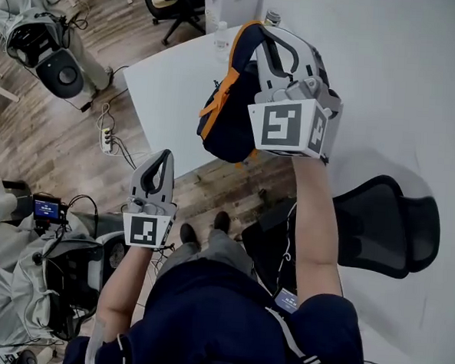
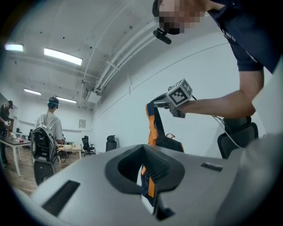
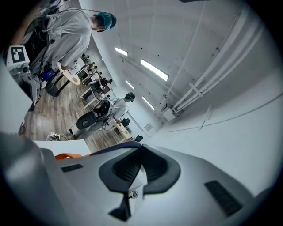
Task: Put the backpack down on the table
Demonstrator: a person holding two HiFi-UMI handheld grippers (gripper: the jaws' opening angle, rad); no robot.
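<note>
A navy backpack with orange trim hangs in the air over the near corner of the white table. My right gripper is shut on its top strap, which runs across the jaw tips in the right gripper view. The bag's base hangs off the table's edge, above the wooden floor. My left gripper is lower and to the left, apart from the bag, shut with nothing in it. In the left gripper view the hanging backpack and the right gripper show beyond the closed left gripper.
Two clear bottles and a white box stand at the table's far end. A black office chair is by my right side. A power strip and cables lie on the floor at the left, near other people and equipment.
</note>
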